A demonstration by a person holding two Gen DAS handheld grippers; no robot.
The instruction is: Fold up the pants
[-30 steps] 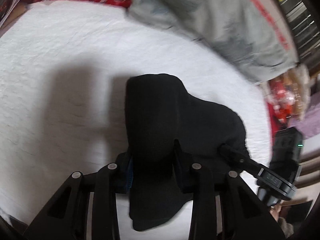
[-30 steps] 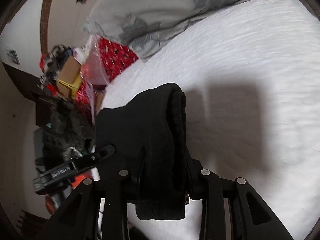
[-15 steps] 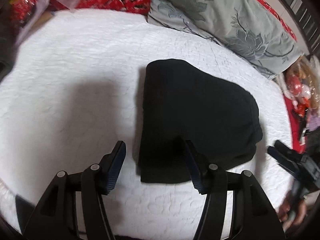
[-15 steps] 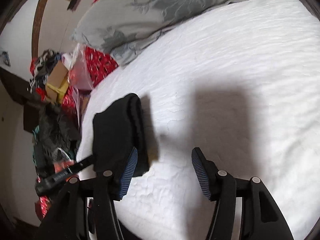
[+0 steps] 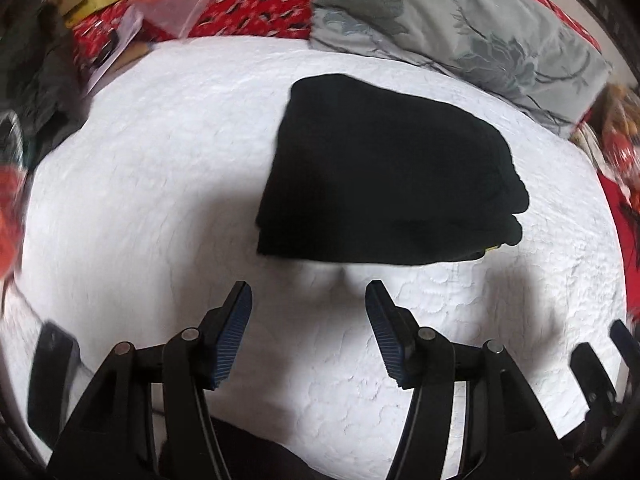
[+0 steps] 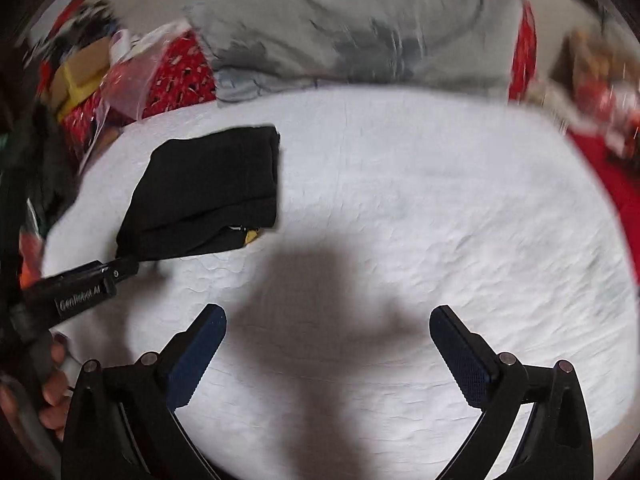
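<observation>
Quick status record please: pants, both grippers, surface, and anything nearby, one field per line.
pants: black pants folded into a compact stack, lying flat, small yellow tag showing at one edge
left gripper: left gripper open, holding nothing, just short of the stack's near edge
right gripper: right gripper open, holding nothing, over bare cover to the right of the stack
surface: white quilted bed cover
beyond the stack: grey floral pillow
clutter: red patterned fabric and cardboard boxes at the far left edge
</observation>
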